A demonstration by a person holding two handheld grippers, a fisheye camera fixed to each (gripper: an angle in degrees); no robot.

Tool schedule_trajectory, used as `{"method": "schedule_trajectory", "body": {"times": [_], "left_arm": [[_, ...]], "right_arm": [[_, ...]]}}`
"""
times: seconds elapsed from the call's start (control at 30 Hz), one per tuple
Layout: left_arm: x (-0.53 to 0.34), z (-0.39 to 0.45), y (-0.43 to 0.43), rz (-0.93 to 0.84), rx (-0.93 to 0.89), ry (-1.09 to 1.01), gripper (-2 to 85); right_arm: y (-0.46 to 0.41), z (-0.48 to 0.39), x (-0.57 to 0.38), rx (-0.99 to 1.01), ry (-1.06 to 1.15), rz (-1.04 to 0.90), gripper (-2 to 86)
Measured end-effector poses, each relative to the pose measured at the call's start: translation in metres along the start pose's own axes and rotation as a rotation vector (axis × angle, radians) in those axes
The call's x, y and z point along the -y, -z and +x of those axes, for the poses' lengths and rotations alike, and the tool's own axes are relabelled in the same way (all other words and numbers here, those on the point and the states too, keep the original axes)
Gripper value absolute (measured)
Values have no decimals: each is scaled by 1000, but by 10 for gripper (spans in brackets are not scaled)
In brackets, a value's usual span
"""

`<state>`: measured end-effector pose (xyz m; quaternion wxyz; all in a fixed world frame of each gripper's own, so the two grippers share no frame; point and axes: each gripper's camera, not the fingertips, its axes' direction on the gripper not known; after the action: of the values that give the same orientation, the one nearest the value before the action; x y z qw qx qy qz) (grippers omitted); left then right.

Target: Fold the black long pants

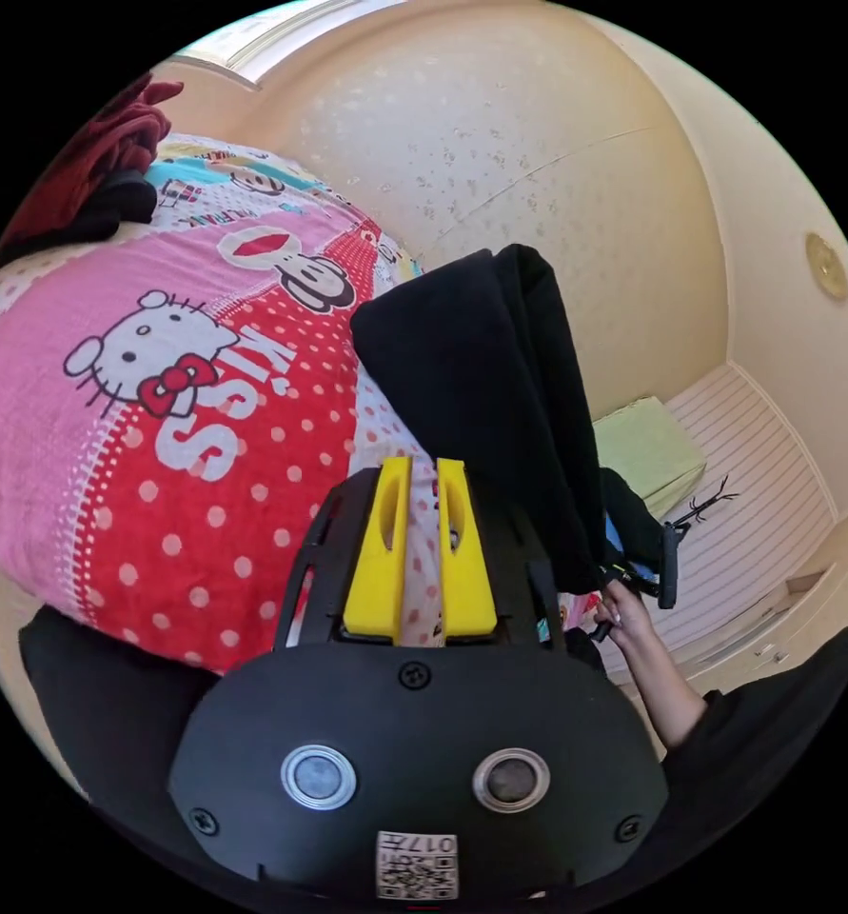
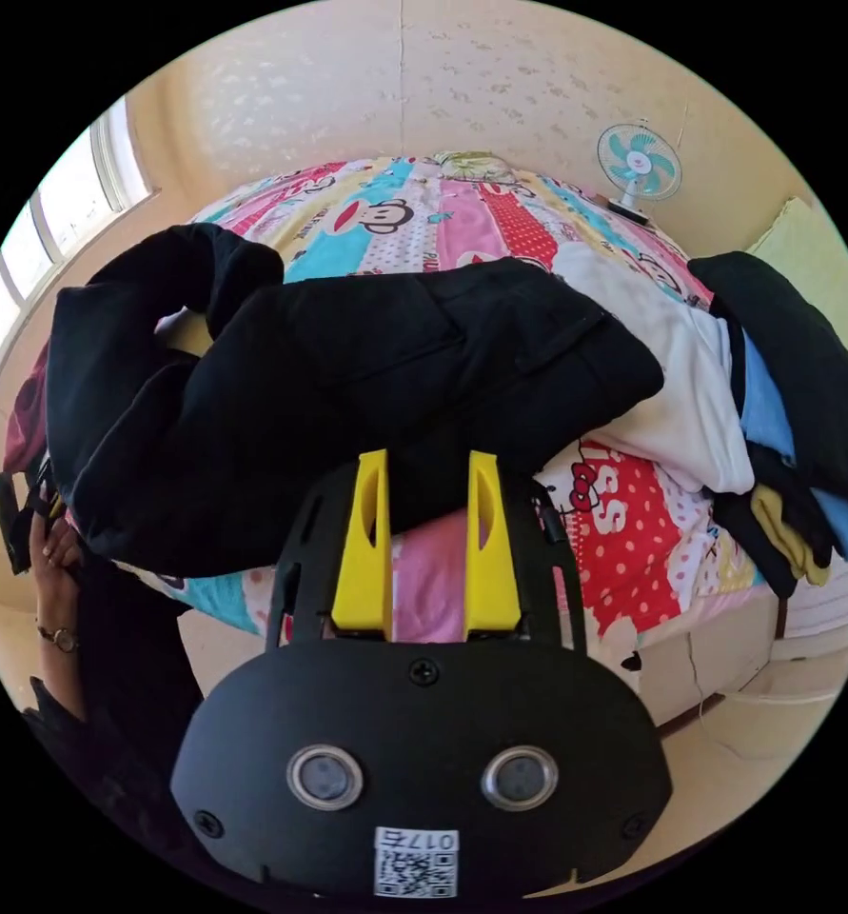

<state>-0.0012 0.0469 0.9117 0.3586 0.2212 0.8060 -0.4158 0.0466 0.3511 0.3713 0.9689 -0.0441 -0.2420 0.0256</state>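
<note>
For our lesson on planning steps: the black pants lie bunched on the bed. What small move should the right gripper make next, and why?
Probably ease forward and close on the near edge: the right gripper stands open and empty just before the black pants, crumpled on the bed.

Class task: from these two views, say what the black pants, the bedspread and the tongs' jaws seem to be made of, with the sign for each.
Black pants: a matte woven cloth, likely cotton blend; it drapes in soft folds without shine.
Bedspread: a soft printed textile, perhaps towelling or fleece; the surface looks slightly fuzzy.
Left tongs and right tongs: yellow jaws of rigid moulded plastic, smooth and evenly coloured.
</note>
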Motion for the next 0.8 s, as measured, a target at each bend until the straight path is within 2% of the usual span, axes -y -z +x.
{"method": "schedule_trajectory", "body": {"times": [0.13,0.23,0.3,0.37,0.47,0.6,0.67,0.73,0.8], "left_arm": [[-31,29,46,93,101,-137,78],[-31,90,43,71,0,-330,68],[-22,130,10,-58,-93,-420,71],[-10,185,-64,-330,-176,-580,92],[-10,230,-164,-488,-22,-717,110],[-25,219,-285,-674,231,-701,121],[-57,183,-348,-855,352,-647,116],[-85,156,-364,-876,379,-597,101],[-101,146,-348,-775,306,-545,78]], "right_arm": [[0,10,-23,5,35,17,38],[-5,32,-26,86,-19,42,31],[-8,47,-24,150,-73,47,29],[-10,61,-24,203,-109,58,28],[-12,75,-24,223,-98,80,27],[-12,85,-16,187,-41,74,28],[-13,95,-13,208,-51,71,29],[-14,112,-11,246,-67,74,31],[-12,127,-9,278,-84,69,34]]}}
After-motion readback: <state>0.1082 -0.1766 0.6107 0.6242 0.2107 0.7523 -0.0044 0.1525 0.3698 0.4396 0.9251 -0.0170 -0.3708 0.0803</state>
